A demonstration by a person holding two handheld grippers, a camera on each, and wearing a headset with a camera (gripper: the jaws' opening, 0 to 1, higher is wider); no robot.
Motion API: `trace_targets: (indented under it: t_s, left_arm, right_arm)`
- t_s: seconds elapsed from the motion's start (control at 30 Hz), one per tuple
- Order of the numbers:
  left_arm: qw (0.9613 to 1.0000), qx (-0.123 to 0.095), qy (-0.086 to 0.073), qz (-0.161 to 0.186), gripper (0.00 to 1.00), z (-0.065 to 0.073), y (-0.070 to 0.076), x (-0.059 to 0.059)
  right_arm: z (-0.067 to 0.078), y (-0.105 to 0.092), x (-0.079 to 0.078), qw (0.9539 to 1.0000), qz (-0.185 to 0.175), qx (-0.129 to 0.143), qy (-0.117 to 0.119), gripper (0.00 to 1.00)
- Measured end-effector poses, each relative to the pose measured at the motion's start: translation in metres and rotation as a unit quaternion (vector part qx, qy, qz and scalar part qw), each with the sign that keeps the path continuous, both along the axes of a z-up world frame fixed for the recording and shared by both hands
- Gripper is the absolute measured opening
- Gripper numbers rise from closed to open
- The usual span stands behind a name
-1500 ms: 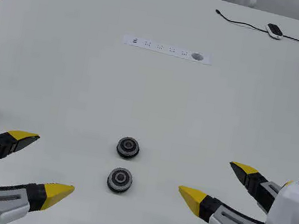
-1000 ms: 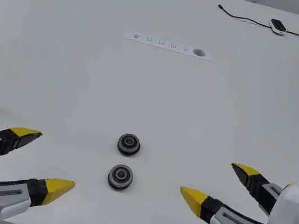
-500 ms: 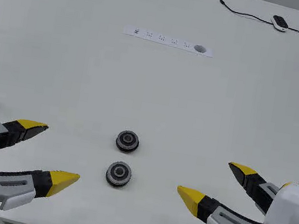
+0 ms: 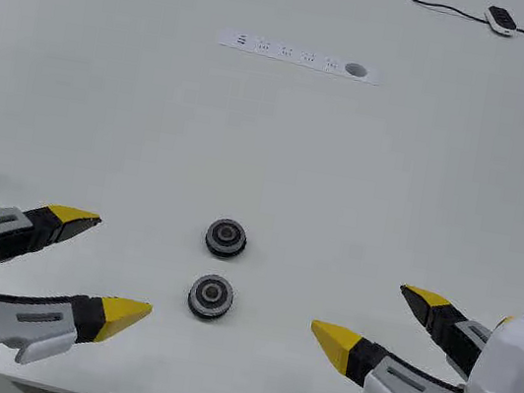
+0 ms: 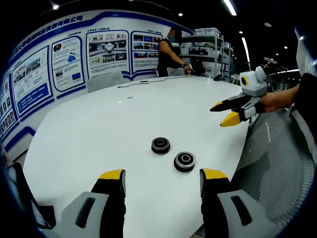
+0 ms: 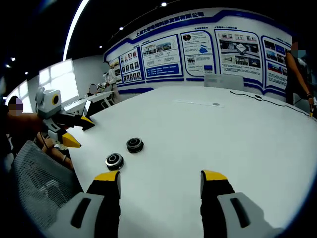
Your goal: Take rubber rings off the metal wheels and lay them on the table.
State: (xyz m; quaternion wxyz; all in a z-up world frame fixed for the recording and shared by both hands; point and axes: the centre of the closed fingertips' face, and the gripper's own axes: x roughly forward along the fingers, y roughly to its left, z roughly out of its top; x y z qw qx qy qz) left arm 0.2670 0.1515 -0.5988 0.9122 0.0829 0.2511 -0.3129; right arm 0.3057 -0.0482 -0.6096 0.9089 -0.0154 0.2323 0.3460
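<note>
- Left gripper (image 4: 119, 266) is hovering low over the near-left edge of the table (image 4: 154, 120), jaws spread wide, holding nothing.
- Right gripper (image 4: 361, 310) is doing the same on the near-right side: jaws apart, nothing between them.
- Two wheels are sitting flat on the table between the grippers, the far wheel (image 4: 225, 238) just beyond the near wheel (image 4: 210, 296), close together but not touching.
- Both are wearing their dark rings (image 4: 210, 237), as far as I can tell.
- Neither gripper is touching a wheel; both are pointing in at them from the sides.
- In the left gripper view the wheels are lying just past the yellow tips, with the right gripper showing beyond them.
- A white strip (image 4: 297, 57) is lying flat well beyond the wheels.
</note>
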Motion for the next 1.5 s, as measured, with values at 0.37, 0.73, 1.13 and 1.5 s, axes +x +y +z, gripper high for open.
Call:
trace_targets:
  t_s: [0.37, 0.73, 1.13, 1.5]
  left_arm:
    - [0.9986, 0.026, -0.004, -0.047, 0.51, -0.004, -0.028, 0.015]
    - [0.9944, 0.05, 0.007, -0.093, 0.39, -0.022, -0.056, 0.022]
    - [0.9923, 0.043, 0.025, -0.114, 0.26, -0.031, -0.072, 0.023]
    - [0.9885, 0.064, 0.037, -0.132, 0.19, -0.043, -0.075, 0.02]
  right_arm:
    - [-0.004, 0.007, -0.002, 0.9988, -0.003, 0.04, 0.027, 0.6]
    - [-0.008, 0.009, -0.006, 0.9977, -0.006, 0.053, 0.041, 0.54]
    - [-0.011, 0.014, -0.009, 0.997, 0.0, 0.06, 0.05, 0.49]
    - [-0.012, 0.017, -0.01, 0.9965, 0.0, 0.063, 0.054, 0.45]
